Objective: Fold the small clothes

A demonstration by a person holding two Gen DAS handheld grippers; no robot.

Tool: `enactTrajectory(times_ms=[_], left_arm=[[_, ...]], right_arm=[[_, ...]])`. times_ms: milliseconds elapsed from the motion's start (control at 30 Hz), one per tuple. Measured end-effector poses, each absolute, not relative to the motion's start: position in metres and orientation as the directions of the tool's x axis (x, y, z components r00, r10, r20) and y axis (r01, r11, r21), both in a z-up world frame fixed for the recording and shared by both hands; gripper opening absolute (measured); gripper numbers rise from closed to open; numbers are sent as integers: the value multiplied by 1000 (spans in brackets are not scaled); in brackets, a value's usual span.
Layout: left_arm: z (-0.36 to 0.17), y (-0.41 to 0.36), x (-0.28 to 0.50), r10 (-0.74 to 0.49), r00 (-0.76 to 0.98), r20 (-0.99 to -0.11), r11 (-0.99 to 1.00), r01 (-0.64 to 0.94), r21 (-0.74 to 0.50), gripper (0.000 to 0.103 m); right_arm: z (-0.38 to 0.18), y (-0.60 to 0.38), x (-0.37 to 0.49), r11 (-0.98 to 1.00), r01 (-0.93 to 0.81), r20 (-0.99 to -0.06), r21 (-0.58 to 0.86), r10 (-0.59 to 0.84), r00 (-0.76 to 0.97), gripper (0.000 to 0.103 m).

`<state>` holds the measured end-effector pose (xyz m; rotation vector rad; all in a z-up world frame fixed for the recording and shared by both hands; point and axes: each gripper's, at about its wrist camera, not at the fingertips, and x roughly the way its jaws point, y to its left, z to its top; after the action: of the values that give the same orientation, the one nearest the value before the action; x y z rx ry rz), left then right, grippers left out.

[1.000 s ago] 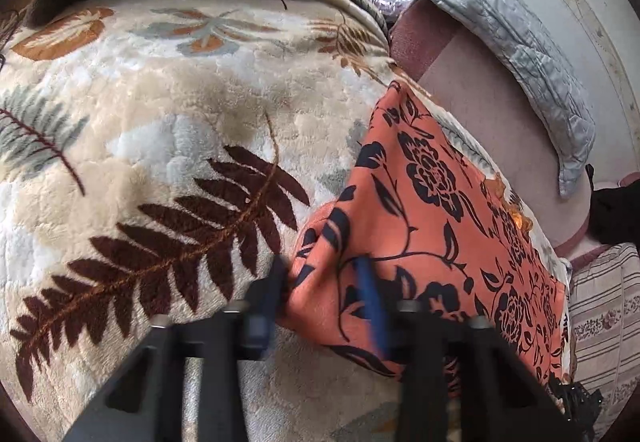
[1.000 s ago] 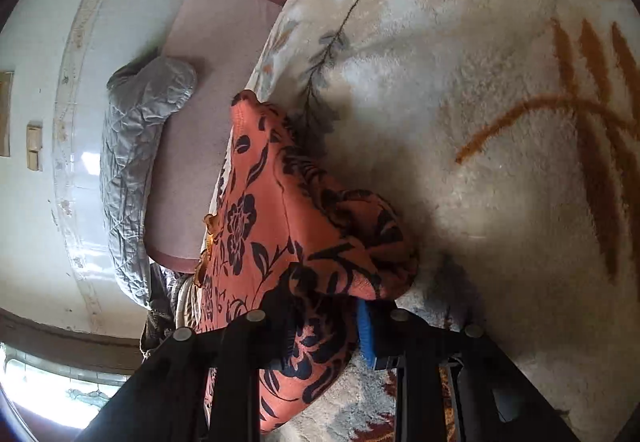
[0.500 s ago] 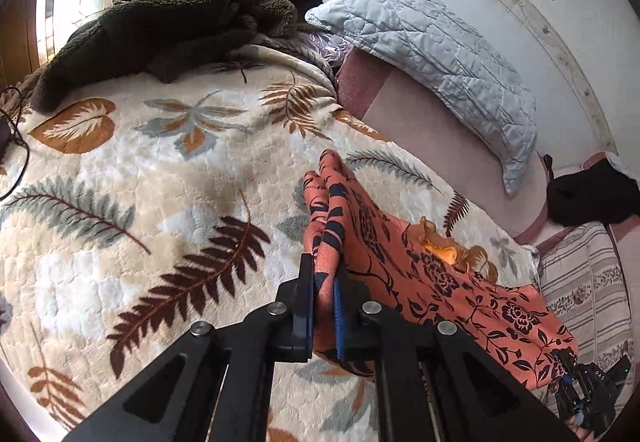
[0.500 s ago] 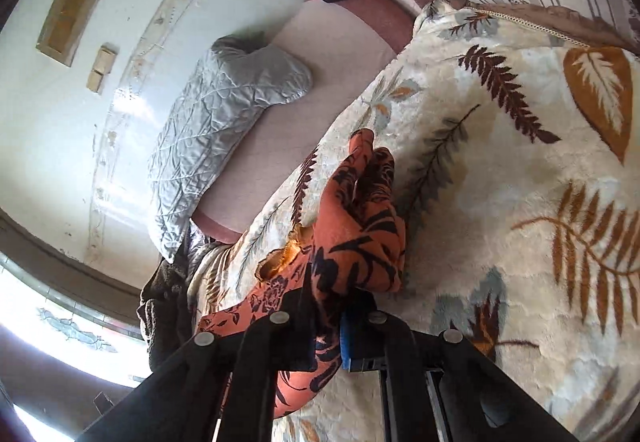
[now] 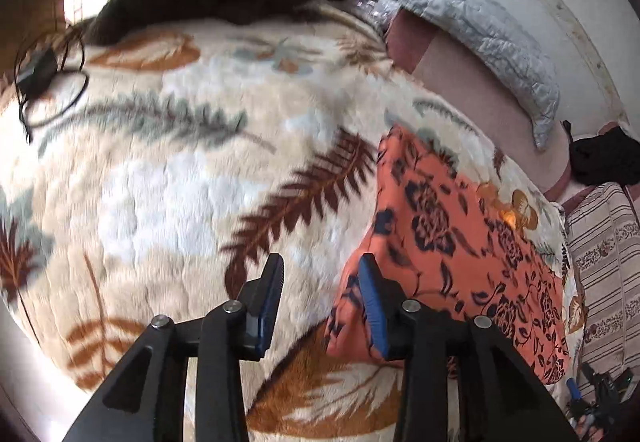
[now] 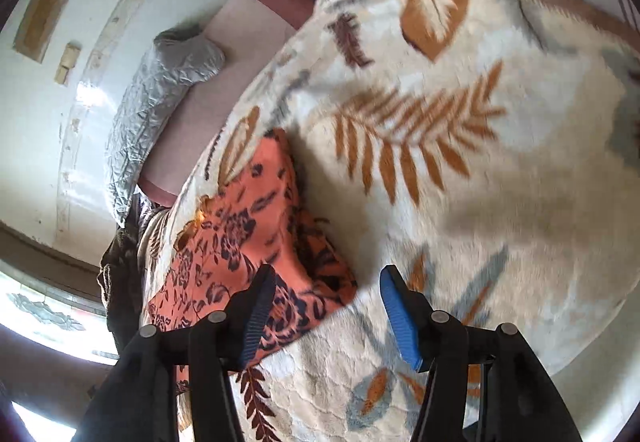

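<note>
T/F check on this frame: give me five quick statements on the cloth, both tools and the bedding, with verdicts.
1. The orange floral garment lies on the leaf-print blanket. True.
2. The left tool is clamped on the garment. False: its jaws stand apart, having just been opening, with only blanket in the gap.
3. The right tool is open. True: it has just been opening, and the garment's corner is not pinched.
4. The grey quilted pillow sits on top of the garment. False: it lies apart, by the wall.
5. The garment is plain blue. False: orange with dark flowers.
</note>
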<state>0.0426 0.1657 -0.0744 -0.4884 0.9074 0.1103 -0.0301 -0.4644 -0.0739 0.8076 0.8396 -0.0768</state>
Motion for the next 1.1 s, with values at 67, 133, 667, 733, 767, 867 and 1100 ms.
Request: enactTrajectory(times_ms=[67, 133, 667, 733, 767, 867, 1100], left_arm=[[-61, 164, 62, -125, 640, -758, 901, -247, -358, 54], [-58, 154, 88, -179, 629, -756, 920, -165, -355, 56], [-103, 123, 202, -191, 530, -826, 957, -87, -277, 56], [-103, 121, 202, -186, 538, -822, 958, -85, -272, 56], [-102, 120, 202, -180, 543, -820, 960, -85, -267, 48], [-103, 115, 206, -146, 532, -834, 974, -71, -215, 4], [-62, 118, 190, -136, 664, -735, 976, -38, -215, 4]], right_arm=[[-59, -466, -9, 750, 317, -688, 581, 245, 683, 58], [-53, -459, 24, 794, 250, -692, 554, 272, 669, 58], [-94, -447, 152, 875, 201, -782, 440, 264, 565, 56], [-97, -443, 162, 887, 199, -795, 417, 250, 553, 52], [-97, -439, 167, 896, 194, -803, 400, 241, 545, 41], [-95, -428, 174, 926, 177, -829, 334, 199, 522, 6], [-36, -405, 164, 973, 99, -764, 209, 99, 637, 5]])
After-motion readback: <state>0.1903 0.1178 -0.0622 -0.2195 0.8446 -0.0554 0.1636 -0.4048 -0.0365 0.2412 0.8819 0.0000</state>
